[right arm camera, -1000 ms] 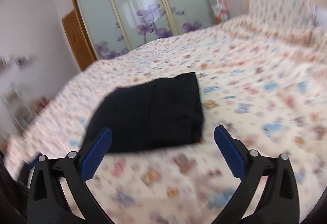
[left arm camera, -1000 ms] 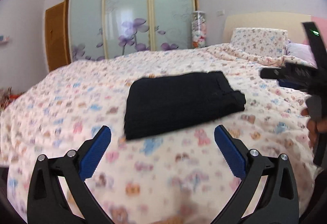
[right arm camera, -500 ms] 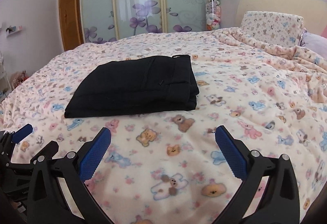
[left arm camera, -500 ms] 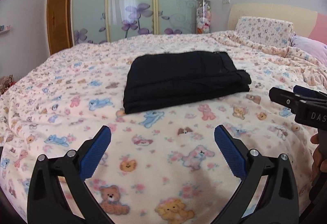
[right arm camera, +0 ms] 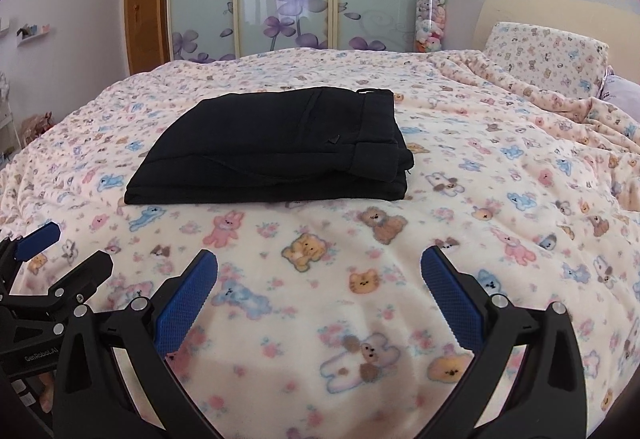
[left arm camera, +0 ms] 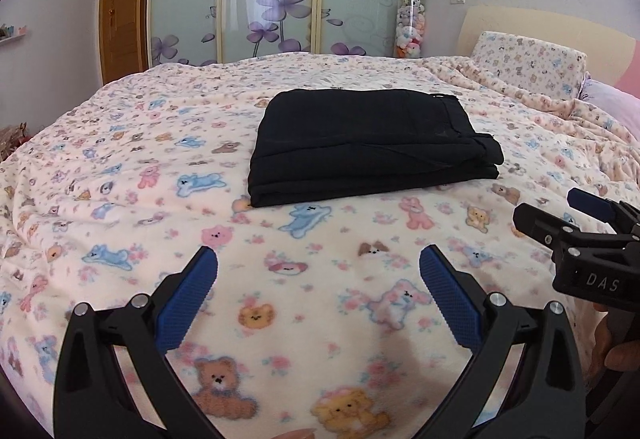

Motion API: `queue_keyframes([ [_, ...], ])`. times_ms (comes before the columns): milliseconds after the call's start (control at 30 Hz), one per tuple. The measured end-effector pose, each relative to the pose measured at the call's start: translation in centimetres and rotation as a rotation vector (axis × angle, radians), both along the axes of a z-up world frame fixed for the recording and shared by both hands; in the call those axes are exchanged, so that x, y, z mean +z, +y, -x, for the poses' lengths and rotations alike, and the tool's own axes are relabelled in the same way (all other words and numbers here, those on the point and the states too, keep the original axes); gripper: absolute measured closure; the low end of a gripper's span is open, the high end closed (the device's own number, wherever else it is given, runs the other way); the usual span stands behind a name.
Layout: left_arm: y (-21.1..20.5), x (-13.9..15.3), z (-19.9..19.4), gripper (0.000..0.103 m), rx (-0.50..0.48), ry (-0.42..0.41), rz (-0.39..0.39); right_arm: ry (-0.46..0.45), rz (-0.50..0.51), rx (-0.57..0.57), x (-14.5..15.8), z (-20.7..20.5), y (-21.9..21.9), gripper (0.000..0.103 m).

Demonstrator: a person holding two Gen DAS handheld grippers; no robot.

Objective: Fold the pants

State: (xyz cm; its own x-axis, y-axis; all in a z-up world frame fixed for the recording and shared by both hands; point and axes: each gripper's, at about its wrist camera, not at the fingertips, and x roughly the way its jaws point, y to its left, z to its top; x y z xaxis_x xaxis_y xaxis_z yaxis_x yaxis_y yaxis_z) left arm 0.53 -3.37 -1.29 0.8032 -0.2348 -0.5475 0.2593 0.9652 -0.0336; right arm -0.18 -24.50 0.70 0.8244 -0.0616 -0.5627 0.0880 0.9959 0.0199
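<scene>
Pants (left arm camera: 370,143) lie folded in a flat stack mid-bed (left arm camera: 120,167), at 12 o'clock from both grippers. Left gripper (left arm camera: 318,293) and right gripper (right arm camera: 319,293): fingers spread, empty.

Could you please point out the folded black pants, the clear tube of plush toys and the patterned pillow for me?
Black pants (left arm camera: 368,135), left wrist view, middle of the top layer.
Tube of plush toys (right arm camera: 430,19), right wrist view, mid-height of the tube.
Patterned pillow (left arm camera: 528,65), left wrist view, its front face.
</scene>
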Motion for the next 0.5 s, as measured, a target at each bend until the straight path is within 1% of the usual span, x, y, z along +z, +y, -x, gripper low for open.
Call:
queue_keyframes([
  [167, -0.05, -0.03, -0.02, 0.002, 0.007, 0.000, -0.016, 0.007, 0.004, -0.006, -0.14, -0.10, -0.07, 0.001],
  [333, 0.06, -0.19, -0.16, 0.002, 0.050, 0.009, -0.038, 0.021, 0.002, -0.007, -0.37, -0.36, -0.34, 0.001],
  [500, 0.07, -0.20, -0.16, 0.002, 0.045, 0.010, -0.037, 0.023, 0.003, -0.006, -0.43, -0.36, -0.26, 0.001],
])
